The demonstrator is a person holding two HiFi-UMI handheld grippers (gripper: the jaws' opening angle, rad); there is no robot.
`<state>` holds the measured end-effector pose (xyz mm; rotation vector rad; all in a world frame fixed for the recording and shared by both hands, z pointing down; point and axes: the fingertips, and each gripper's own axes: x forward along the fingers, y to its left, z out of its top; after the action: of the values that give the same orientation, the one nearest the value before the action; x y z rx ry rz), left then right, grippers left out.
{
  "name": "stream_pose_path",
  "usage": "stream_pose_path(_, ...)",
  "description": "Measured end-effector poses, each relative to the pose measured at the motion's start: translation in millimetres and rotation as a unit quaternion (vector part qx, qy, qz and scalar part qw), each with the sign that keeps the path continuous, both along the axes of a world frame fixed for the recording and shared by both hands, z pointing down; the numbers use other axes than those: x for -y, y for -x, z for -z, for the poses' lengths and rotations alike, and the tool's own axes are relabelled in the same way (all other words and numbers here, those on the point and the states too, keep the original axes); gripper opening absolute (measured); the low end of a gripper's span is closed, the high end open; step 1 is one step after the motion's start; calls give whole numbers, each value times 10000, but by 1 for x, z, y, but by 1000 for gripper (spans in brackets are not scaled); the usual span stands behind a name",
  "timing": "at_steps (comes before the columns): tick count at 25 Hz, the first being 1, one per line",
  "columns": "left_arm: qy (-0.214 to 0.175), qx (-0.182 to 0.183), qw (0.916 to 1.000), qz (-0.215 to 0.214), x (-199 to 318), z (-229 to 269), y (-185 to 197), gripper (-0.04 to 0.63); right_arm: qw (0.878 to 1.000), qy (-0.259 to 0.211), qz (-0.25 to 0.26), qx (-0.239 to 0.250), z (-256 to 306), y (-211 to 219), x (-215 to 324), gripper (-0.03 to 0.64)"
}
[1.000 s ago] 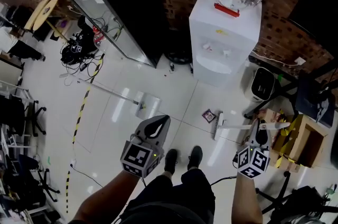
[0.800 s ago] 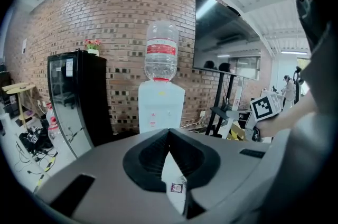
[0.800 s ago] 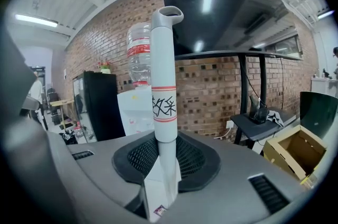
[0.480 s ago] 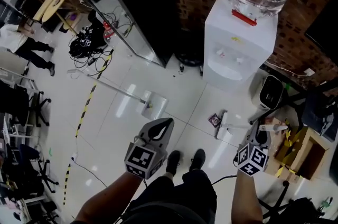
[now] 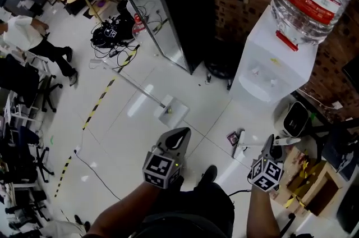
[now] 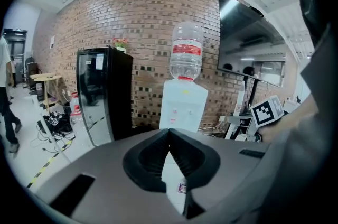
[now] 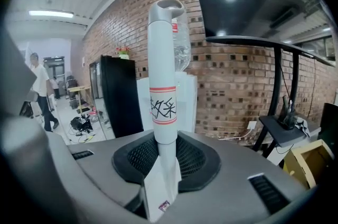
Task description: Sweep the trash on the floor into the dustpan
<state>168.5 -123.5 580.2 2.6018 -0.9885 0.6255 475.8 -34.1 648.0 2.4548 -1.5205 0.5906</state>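
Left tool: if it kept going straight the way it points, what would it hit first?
Most likely the water dispenser: the left tool, shut and empty, aims at its white cabinet, and nothing shows in between, though depth is hard to judge.

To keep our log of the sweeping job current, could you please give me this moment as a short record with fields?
left hand-held gripper: shut, holds nothing
right hand-held gripper: shut on a white handle
handle's lower end: flat white head down at the floor
trash: one small wrapper on the floor, close beside the head; contact unclear
nearby: dispenser just beyond the wrapper
other tool: long-handled tool lying on the floor, untouched
progress: wrapper not yet in any pan
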Motion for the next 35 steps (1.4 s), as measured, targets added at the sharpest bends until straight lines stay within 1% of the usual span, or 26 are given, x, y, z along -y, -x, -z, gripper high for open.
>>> stream_pose_path(3, 73, -95, 9998, 183, 3, 0, 23, 23, 10000, 75, 21, 43, 3, 14, 8, 103)
stream_pose_path(7, -32, -176, 9998, 90, 12, -6, 43, 23, 9999, 40, 157, 26, 1, 41, 27, 103)
stream_pose_path(11, -16, -236, 9997, 105, 24, -19, 75, 23, 9997, 9, 247, 10, -2, 80, 48, 103)
stream_pose_path(14, 33, -276, 9995, 132, 36, -27, 99, 23, 9996, 78, 271, -22, -7, 101, 65, 103)
stream_pose_path(17, 92, -277, 9995, 153, 51, -32, 125, 23, 9995, 185, 244, -26, -12, 123, 78, 103)
stream_pose_path(20, 70, -286, 9994, 204, 68, -29, 153, 23, 9991, 260, 335, -9, -15, 151, 95, 104)
stream_pose_path(23, 35, -267, 9994, 217, 86, -25, 181, 23, 9989, 322, 326, 62, -18, 175, 111, 107)
stream_pose_path(28, 99, -252, 9991, 321, 113, -26, 231, 23, 9981, 463, 370, 151, -22, 223, 141, 110)
stream_pose_path(35, 86, -272, 9990, 340, 145, -21, 281, 23, 9974, 500, 421, 296, -19, 276, 187, 109)
